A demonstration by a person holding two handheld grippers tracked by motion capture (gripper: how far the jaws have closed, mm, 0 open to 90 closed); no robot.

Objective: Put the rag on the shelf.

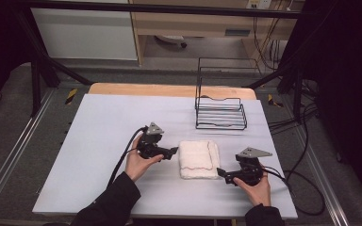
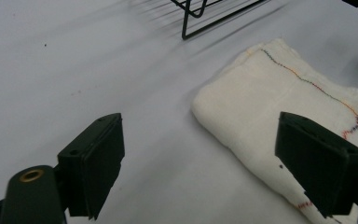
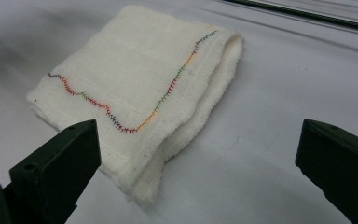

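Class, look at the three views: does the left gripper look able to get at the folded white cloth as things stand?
Probably yes. The left gripper stands open beside the folded white cloth, with bare table between them and nothing in the way.

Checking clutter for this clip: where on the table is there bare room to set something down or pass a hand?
Bare: the whole left side of the table, left of the left gripper, and the front strip below the folded cloth. Crowded: the middle, where both grippers flank the cloth, right gripper close by, and the far right, taken by the wire rack.
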